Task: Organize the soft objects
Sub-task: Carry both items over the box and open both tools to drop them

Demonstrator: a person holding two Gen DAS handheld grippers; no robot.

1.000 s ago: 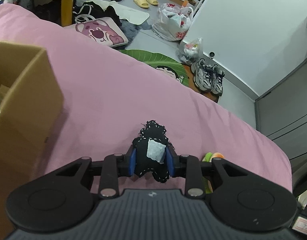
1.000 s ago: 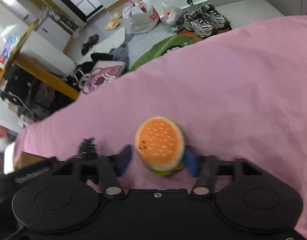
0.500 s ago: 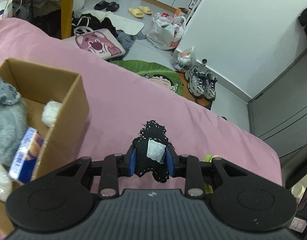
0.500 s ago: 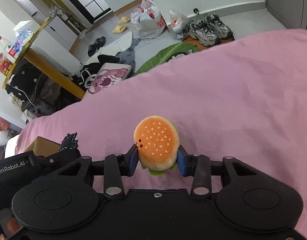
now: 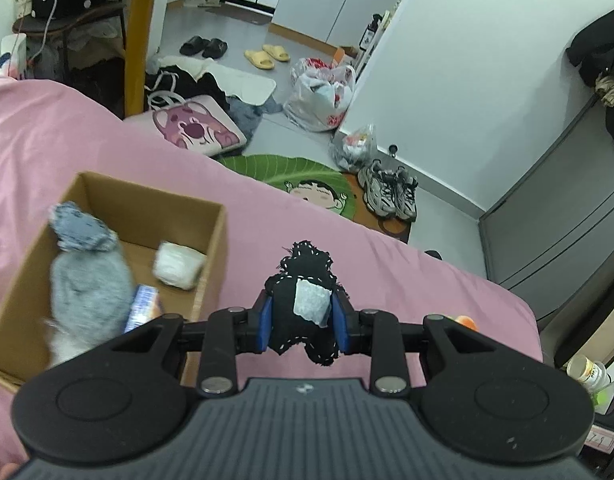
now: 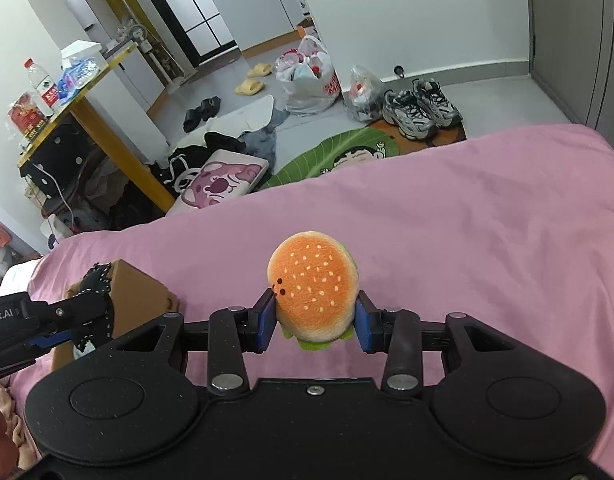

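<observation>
Left gripper [image 5: 302, 318]: closed on the black stitched toy [image 5: 303, 300], blue pads pressed into both of its sides; held in the air just right of the cardboard box [image 5: 217, 248], not yet over its opening.
Right gripper [image 6: 314, 322]: closed on the burger plush [image 6: 313, 290], clamped at its lower half; carried above the pink bedspread [image 6: 467, 240], further right of the box than the black toy.
Box contents: a grey plush [image 5: 87, 280] lying along the left wall, a small blue-and-orange packet [image 5: 141, 306] against it, and a white soft bundle [image 5: 178, 266] near the right wall; bare floor remains at the far end.
Progress: by my reading, three items are already in; two are in hand, lifted but not dropped.
Left to do: carry each toy over the box and release it.
Beyond the box: clutter on the room floor past the bed edge.
</observation>
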